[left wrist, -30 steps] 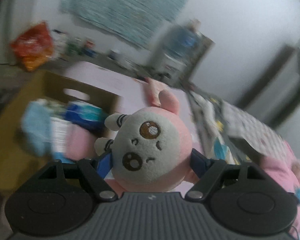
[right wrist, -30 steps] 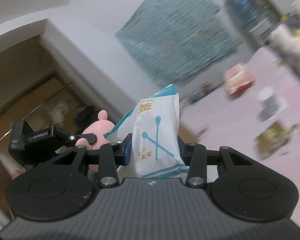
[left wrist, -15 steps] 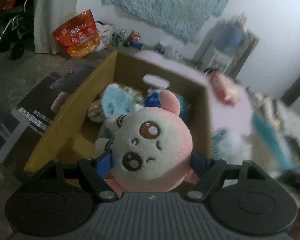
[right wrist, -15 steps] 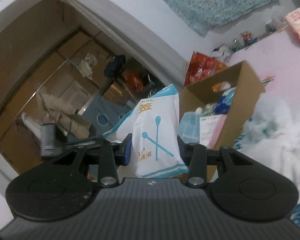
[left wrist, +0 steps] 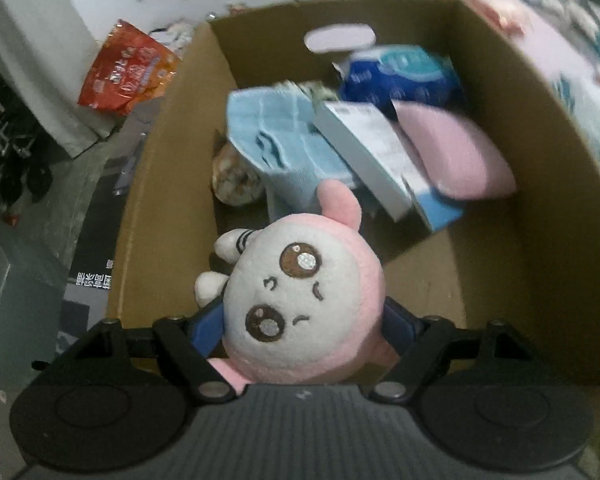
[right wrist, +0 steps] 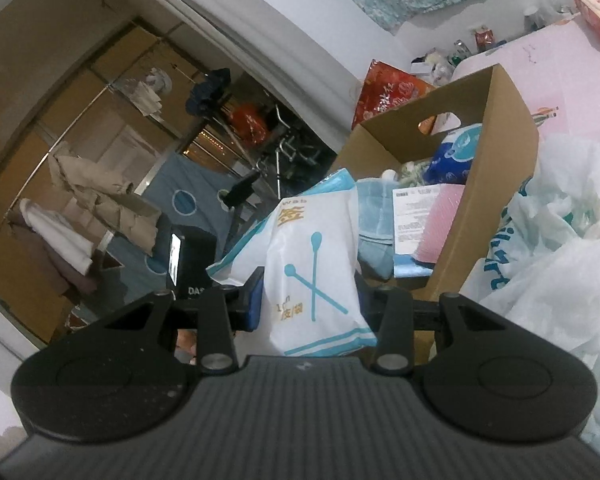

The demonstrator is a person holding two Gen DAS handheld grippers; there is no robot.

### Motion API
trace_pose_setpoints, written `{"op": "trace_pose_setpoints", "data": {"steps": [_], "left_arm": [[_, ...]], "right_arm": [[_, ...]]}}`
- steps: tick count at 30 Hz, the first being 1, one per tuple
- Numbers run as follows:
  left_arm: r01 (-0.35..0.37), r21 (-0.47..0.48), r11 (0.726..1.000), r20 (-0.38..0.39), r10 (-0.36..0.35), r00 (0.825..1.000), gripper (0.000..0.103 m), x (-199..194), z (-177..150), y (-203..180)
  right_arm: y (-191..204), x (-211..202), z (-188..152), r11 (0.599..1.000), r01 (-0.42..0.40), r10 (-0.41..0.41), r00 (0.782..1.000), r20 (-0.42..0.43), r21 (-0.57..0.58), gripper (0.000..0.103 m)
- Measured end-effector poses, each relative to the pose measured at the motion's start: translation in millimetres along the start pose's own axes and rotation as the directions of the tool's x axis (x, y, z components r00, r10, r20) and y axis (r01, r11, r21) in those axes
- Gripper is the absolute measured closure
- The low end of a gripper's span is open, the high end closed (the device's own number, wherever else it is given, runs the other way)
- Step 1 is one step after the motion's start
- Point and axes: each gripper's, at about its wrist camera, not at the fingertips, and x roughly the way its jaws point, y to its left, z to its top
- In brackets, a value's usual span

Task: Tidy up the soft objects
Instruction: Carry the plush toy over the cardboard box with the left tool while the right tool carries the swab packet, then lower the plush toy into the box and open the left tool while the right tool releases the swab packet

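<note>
Several soft packs already lie in the cardboard box (left wrist: pixel 540 208); the left hand-held gripper (left wrist: pixel 300 320) pinches a plush toy (left wrist: pixel 300 300) above it, the right hand-held gripper (right wrist: pixel 312 300) pinches a cotton-swab bag (right wrist: pixel 312 272) nearby, neither dropped in yet.

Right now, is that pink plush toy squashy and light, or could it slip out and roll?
The plush looks soft: its sides seem to bulge around the left gripper. It is probably light, being small and stuffed. Its fuzzy fabric should grip well, but the round head might roll a little if dropped in the box.

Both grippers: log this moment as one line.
left gripper: shut on pink plush toy, above cardboard box | right gripper: shut on cotton swab pack, beside box
</note>
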Motion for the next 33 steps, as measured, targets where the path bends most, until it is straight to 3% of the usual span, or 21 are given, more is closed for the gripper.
{"op": "trace_pose_setpoints", "data": {"steps": [8, 10, 17, 22, 26, 30, 33], "left_arm": [[-0.021, 0.080, 0.997, -0.098, 0.029, 0.995, 0.016, 19, -6, -5], [-0.036, 0.072, 0.997, -0.089, 0.042, 0.995, 0.011, 17, -6, -4], [-0.060, 0.042, 0.997, -0.066, 0.063, 0.996, 0.011, 6, -7, 4], [-0.087, 0.035, 0.996, -0.044, 0.089, 0.995, 0.011, 3, -7, 4], [-0.104, 0.029, 0.994, -0.030, 0.104, 0.994, 0.012, 2, -7, 4], [-0.100, 0.004, 0.995, -0.028, 0.100, 0.995, 0.014, 0, -7, 7], [-0.094, -0.005, 0.996, -0.033, 0.094, 0.995, 0.014, 1, -8, 8]], "right_arm": [[-5, 6, 0, 1.000, 0.014, -0.014, 1.000, -0.020, 0.006, 0.063], [-6, 7, 0, 1.000, 0.021, -0.020, 1.000, -0.023, 0.004, 0.063], [-4, 17, 3, 0.999, 0.040, -0.040, 0.998, -0.038, -0.017, 0.063], [5, 48, 15, 0.993, 0.091, -0.097, 0.992, -0.079, -0.078, 0.063], [10, 90, 23, 0.972, 0.180, -0.201, 0.970, -0.135, -0.151, 0.063], [11, 133, 23, 0.937, 0.263, -0.307, 0.934, -0.183, -0.231, 0.063], [8, 157, 20, 0.924, 0.289, -0.345, 0.912, -0.223, -0.249, 0.061]]}}
